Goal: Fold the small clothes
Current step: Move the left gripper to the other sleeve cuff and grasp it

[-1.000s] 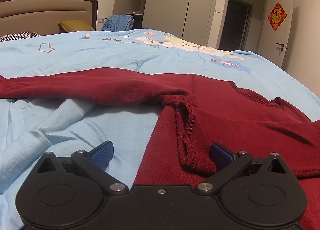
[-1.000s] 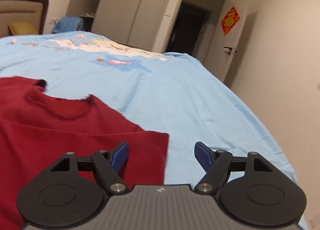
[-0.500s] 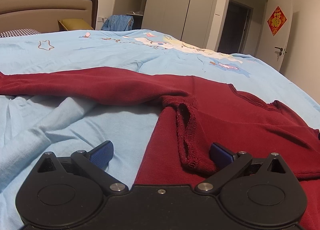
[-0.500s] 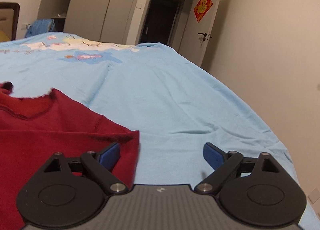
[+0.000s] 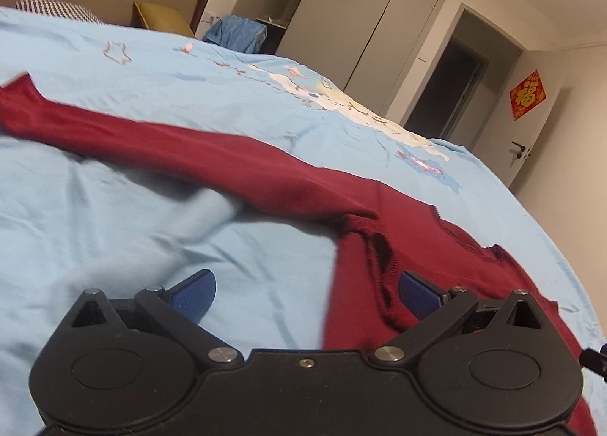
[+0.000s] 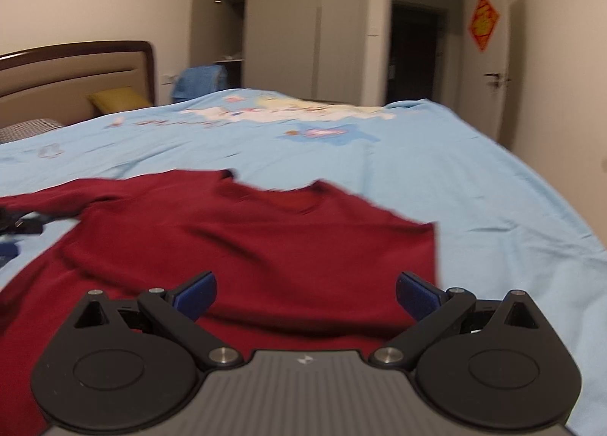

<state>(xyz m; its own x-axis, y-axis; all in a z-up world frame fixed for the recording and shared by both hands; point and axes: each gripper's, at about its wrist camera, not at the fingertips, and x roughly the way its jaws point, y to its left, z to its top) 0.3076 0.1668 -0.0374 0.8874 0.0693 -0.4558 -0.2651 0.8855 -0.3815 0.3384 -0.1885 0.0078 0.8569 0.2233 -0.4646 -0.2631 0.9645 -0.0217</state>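
We hold our left gripper (image 5: 305,293) and right gripper (image 6: 305,293) wide apart and empty over a dark red knitted sweater (image 6: 265,246) spread mid-frame on a pale blue printed bedspread (image 6: 474,185). Its long sleeve (image 5: 170,147) trails toward the upper left of the left view. Folding well likely means pinching that sleeve near its cuff and laying it flat across the body.

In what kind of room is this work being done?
Most likely a home bedroom. A wide bed with a light blue printed cover fills the view, a padded beige headboard with a dark wooden frame stands behind it, and tall grey wardrobe doors line the far wall.
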